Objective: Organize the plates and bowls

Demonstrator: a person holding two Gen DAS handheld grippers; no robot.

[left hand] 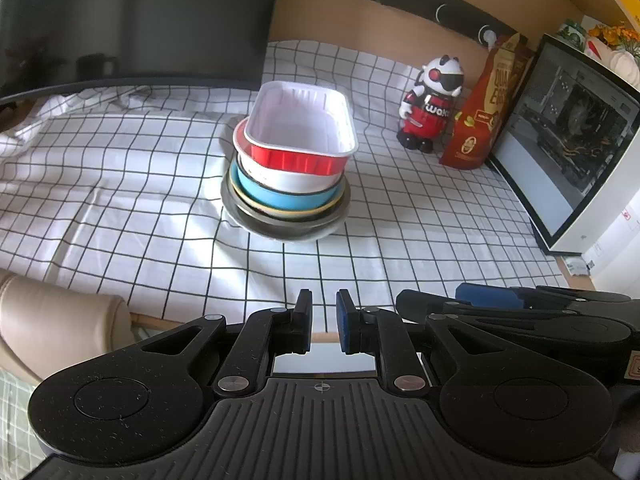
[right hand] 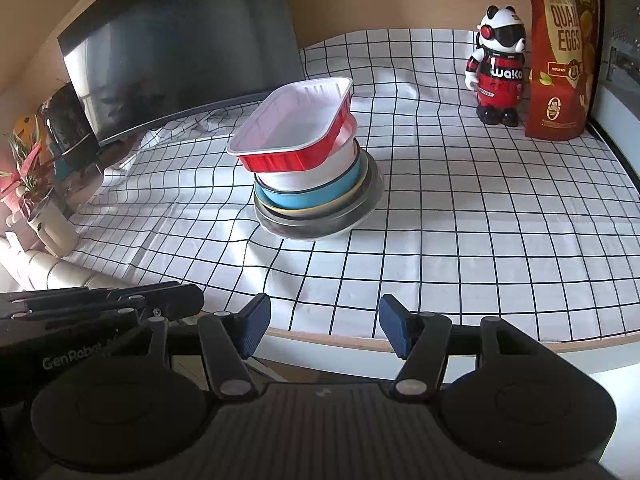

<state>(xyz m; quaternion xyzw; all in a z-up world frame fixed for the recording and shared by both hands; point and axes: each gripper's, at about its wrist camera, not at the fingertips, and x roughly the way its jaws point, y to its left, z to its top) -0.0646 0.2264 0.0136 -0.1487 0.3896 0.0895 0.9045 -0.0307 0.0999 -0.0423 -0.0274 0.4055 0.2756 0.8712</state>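
A stack of dishes stands mid-table on the checked cloth. A red foil tray (left hand: 298,128) (right hand: 292,124) with a white inside lies tilted on top. Under it sit a white bowl (left hand: 288,178) (right hand: 304,178), a blue bowl (left hand: 280,196) (right hand: 308,196), a yellow-rimmed plate (left hand: 280,213) (right hand: 316,210) and a grey plate (left hand: 286,226) (right hand: 320,224). My left gripper (left hand: 323,320) is at the table's near edge, jaws a narrow gap apart and empty. My right gripper (right hand: 324,326) is open and empty, also at the near edge, well short of the stack.
A dark monitor (left hand: 132,20) (right hand: 180,36) stands at the back left. A panda figure (left hand: 430,102) (right hand: 498,66) and a quail-eggs bag (left hand: 486,104) (right hand: 562,48) stand at the back right. A second screen (left hand: 568,136) is on the right. A potted plant (right hand: 36,196) is at the far left.
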